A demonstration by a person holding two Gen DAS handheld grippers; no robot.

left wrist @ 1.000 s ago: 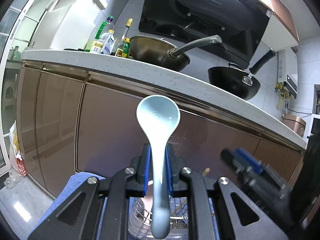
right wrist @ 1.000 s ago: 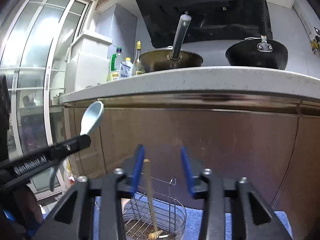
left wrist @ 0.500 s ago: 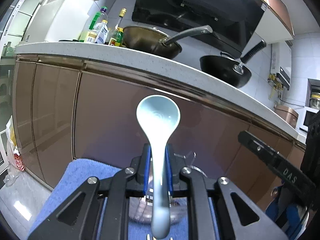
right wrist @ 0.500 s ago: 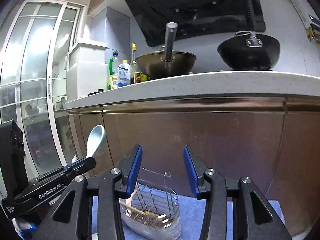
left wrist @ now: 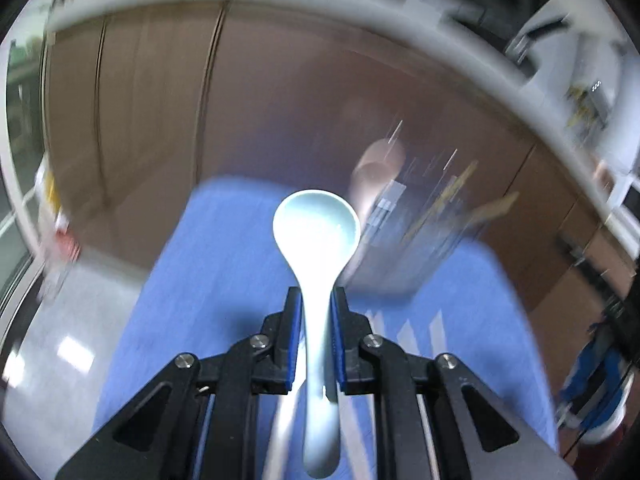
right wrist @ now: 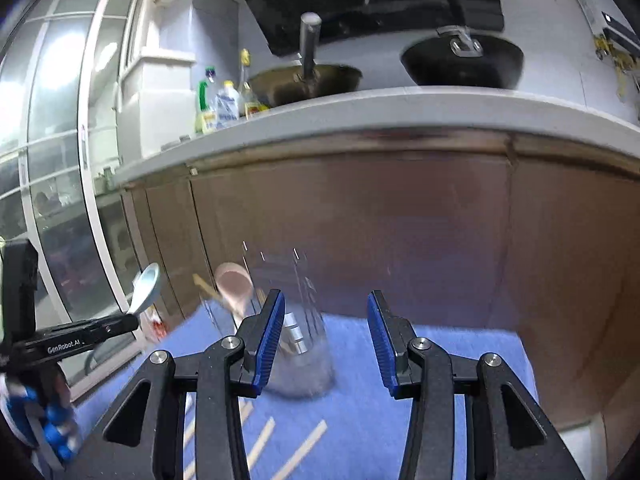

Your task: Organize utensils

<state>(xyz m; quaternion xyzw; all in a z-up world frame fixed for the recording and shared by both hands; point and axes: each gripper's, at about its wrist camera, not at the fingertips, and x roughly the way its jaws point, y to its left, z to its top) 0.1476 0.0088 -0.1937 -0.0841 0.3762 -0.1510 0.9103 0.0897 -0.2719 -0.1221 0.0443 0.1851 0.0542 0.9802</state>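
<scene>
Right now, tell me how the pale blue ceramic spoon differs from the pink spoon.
The pale blue ceramic spoon is clamped by its handle in the left gripper, in the air over the blue mat; the pink spoon stands in the wire utensil basket, held by neither gripper. The blue one shows sharply in the left wrist view; the pink one is blurred in both views. Both have a rounded bowl pointing upward.

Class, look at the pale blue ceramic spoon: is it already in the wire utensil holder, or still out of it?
Out. The pale blue ceramic spoon is clamped in the left tool, bowl short of the wire utensil holder.
</scene>
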